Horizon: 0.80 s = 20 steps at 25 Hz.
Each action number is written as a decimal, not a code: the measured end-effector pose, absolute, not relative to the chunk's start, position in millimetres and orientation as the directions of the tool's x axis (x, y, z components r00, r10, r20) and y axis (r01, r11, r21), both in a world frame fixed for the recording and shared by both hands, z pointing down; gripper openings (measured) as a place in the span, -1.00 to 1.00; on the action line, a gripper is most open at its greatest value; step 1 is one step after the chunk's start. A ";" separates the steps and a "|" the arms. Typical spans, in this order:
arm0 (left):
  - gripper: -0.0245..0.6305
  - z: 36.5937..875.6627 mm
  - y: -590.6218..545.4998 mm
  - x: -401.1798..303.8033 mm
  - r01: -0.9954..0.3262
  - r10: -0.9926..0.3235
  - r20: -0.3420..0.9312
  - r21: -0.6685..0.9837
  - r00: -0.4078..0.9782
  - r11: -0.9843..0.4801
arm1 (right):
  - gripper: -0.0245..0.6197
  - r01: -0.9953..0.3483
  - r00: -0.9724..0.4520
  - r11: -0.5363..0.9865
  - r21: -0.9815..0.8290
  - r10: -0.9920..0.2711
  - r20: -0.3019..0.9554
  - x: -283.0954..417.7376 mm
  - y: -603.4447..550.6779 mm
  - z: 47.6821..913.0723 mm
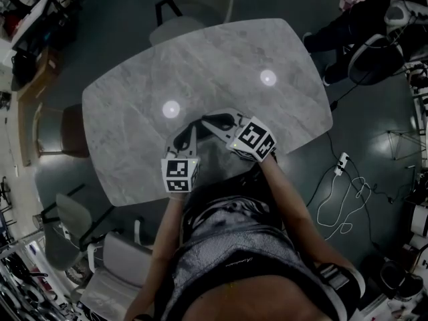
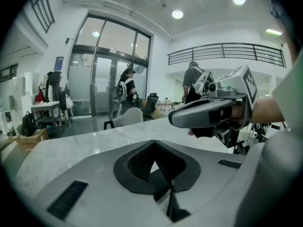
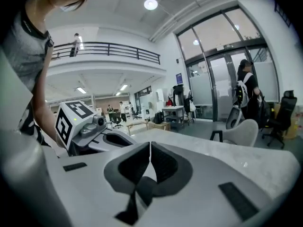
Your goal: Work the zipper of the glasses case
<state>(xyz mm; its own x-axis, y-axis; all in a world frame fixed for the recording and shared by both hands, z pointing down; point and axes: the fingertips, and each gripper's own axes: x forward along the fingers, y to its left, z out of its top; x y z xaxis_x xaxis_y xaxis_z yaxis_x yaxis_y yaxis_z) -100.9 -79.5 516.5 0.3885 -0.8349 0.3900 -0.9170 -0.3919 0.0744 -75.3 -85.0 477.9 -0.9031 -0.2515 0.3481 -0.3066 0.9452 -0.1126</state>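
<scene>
Here the left gripper and right gripper both hang empty above the table, jaws pressed together.

The person's chest hides part of the table.

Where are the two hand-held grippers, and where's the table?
left gripper (image 2: 153, 144): left gripper view, where its closed jaw tips meet.
right gripper (image 3: 150, 145): right gripper view, where its closed jaw tips meet.
table (image 1: 134, 126): head view, bare marble top.

No readable text (all too small).
</scene>
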 end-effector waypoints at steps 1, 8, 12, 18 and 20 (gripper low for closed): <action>-0.91 506.9 -81.4 -101.0 -0.920 -0.846 0.373 0.066 0.382 -0.386 | -0.73 -0.306 -0.906 0.948 -0.092 -0.261 0.332 -76.7 -86.5 468.1; -0.91 452.0 -91.4 -102.3 -0.932 -0.893 0.283 0.015 0.351 -0.362 | -0.73 -0.310 -0.922 0.951 -0.021 -0.295 0.250 -82.2 -91.5 417.6; -0.91 438.3 -93.7 -99.1 -0.932 -0.901 0.258 -0.004 0.350 -0.363 | -0.73 -0.315 -0.923 0.949 -0.028 -0.299 0.244 -80.3 -91.6 414.8; -0.91 438.3 -92.8 -98.0 -0.932 -0.902 0.259 -0.016 0.345 -0.362 | -0.74 -0.319 -0.920 0.947 -0.035 -0.300 0.251 -79.7 -90.3 418.3; -0.91 437.7 -93.4 -98.0 -0.932 -0.903 0.257 -0.015 0.345 -0.361 | -0.73 -0.318 -0.919 0.947 -0.034 -0.300 0.256 -79.5 -91.2 418.7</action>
<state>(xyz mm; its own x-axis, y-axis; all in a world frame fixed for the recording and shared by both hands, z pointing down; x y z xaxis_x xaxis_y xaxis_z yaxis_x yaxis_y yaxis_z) -98.0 -93.4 437.7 0.3452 -0.9025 0.2575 -0.9324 -0.3610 -0.0152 -79.5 -91.2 418.7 -0.9190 -0.2996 0.2562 -0.3183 0.9474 -0.0337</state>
